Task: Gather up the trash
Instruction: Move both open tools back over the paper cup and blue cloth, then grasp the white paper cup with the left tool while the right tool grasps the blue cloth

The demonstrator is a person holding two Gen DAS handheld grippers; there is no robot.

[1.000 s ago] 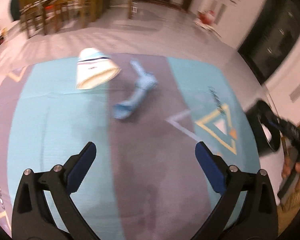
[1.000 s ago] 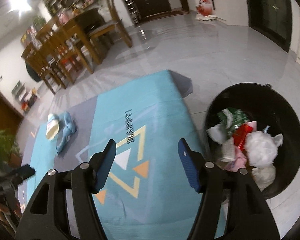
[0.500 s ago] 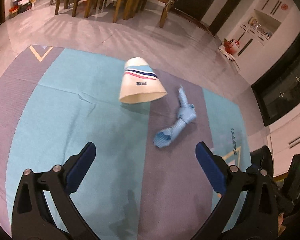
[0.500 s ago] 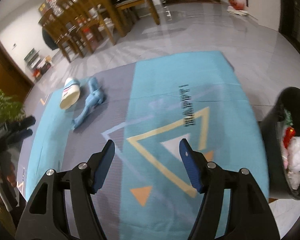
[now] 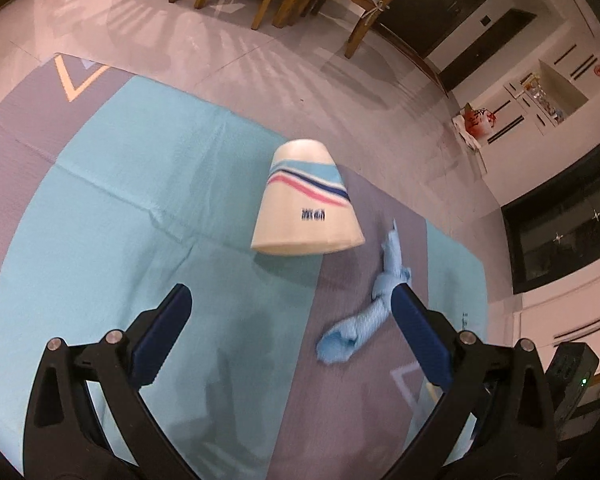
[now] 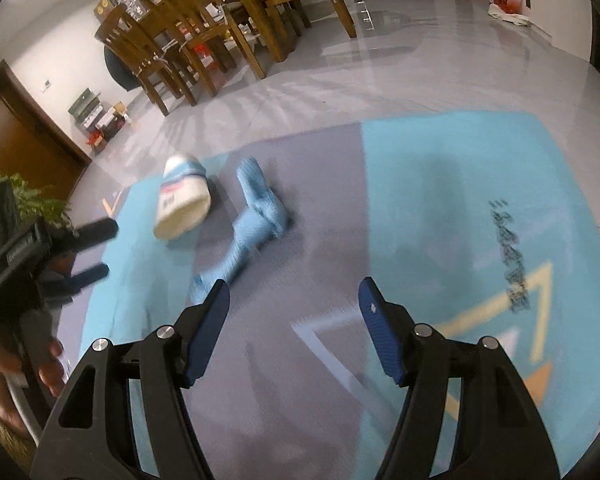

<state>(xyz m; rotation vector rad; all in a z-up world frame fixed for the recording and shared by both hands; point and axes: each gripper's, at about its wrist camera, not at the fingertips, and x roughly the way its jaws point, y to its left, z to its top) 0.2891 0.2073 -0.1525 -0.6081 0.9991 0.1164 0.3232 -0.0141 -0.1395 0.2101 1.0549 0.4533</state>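
My left tool (image 5: 288,316) is spread wide, nothing in it, over the mat (image 5: 100,208). Paper cup (image 5: 306,204) lies on its side on the mat, mouth twd me; can't see inside. Crumpled blue tissue (image 5: 364,320) just beside it. Right tool (image 6: 294,304) also spread, empty.

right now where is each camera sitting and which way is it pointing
Left wrist: on the left gripper, angled down at the mat; paper cup lying ahead, blue cloth by the right finger; both open fingers show.
Right wrist: on the right gripper, facing across the mat toward the dining chairs; its open fingers show, plus the left gripper and hand.
Shared: cup, cloth, mat, chairs.
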